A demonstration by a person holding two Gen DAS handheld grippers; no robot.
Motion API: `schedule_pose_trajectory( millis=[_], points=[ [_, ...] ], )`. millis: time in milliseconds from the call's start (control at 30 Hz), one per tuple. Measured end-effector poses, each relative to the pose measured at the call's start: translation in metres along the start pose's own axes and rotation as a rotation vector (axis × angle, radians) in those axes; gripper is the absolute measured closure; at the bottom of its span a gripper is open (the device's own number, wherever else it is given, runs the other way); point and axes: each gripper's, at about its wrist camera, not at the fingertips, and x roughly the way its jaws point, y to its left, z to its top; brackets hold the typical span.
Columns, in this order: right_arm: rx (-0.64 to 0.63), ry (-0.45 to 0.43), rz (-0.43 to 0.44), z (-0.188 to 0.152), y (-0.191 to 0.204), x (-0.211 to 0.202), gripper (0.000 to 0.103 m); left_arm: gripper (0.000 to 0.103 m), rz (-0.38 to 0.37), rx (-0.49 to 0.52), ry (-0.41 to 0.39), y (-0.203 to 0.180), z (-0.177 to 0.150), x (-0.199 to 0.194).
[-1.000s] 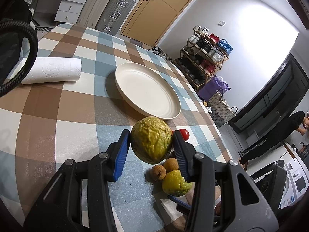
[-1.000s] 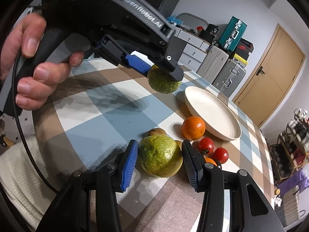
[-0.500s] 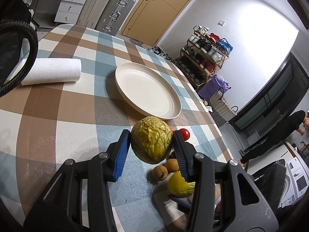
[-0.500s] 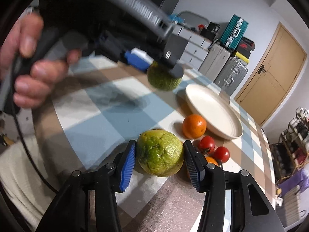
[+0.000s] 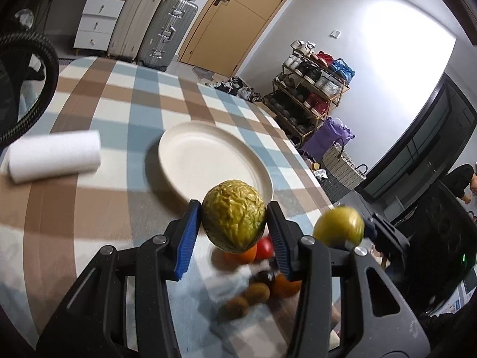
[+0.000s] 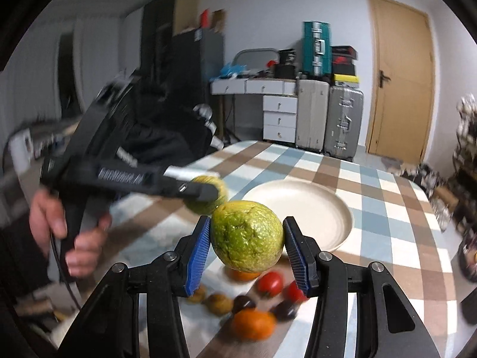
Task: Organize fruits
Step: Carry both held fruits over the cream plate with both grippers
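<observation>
Fruit fills both views, each gripper lifted above a checked counter [image 5: 98, 110] covered in brown, blue and white squares.

From the left wrist camera, the left gripper [image 5: 234, 228] has its blue-padded jaws clenched on a wrinkled yellow-green fruit [image 5: 234, 219], held clear of the cloth. Beyond it lies a wide cream plate [image 5: 208, 156] with nothing on it. A white paper towel roll [image 5: 55, 155] lies on its side to the left of the plate. Below the held fruit, a loose pile sits on the counter: an orange [image 5: 243, 255], a red tomato [image 5: 265, 247], and two small brown fruits [image 5: 249, 296], all blurred. To the right, the right gripper [image 5: 357, 232] carries a smoother green fruit [image 5: 338, 228] in the air.

From the right wrist camera, the right gripper's jaws grasp that round green fruit from both sides, lifted above the counter, with the plate just behind it. To the left, a hand [image 6: 70, 238] grips the handle of the left gripper, which holds the wrinkled fruit near the plate's left rim. Beneath the green fruit, the pile shows again: two tomatoes, two oranges, brownish fruits, and two dark round ones [image 6: 263, 305] that may be chestnuts or plums; the blur makes it hard to say.

Behind the counter stand silver suitcases [image 6: 328, 119], a white drawer unit [image 6: 278, 119] and a wooden door [image 6: 401, 80].
</observation>
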Motion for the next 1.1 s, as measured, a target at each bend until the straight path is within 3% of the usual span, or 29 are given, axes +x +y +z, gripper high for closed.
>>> schedule_pose_trajectory(
  millis=[233,567,800,1100],
  points=[
    [0.124,-0.014,0.020,0.038,-0.064,0.016,0.053,0.061,0.017,0.023,-0.002,-0.007,0.045,0.029],
    [0.286,0.059,0.097,0.074,-0.138,0.092,0.053,0.061,0.053,0.007,0.042,0.007,0.094,0.103],
    [0.316,0.179,0.136,0.066,-0.151,0.159,0.053,0.061,0.097,0.031,0.100,0.022,0.113,0.153],
    [0.428,0.278,0.127,0.048,-0.166,0.204,0.053,0.061,0.108,0.002,0.150,0.044,0.113,0.192]
  ],
)
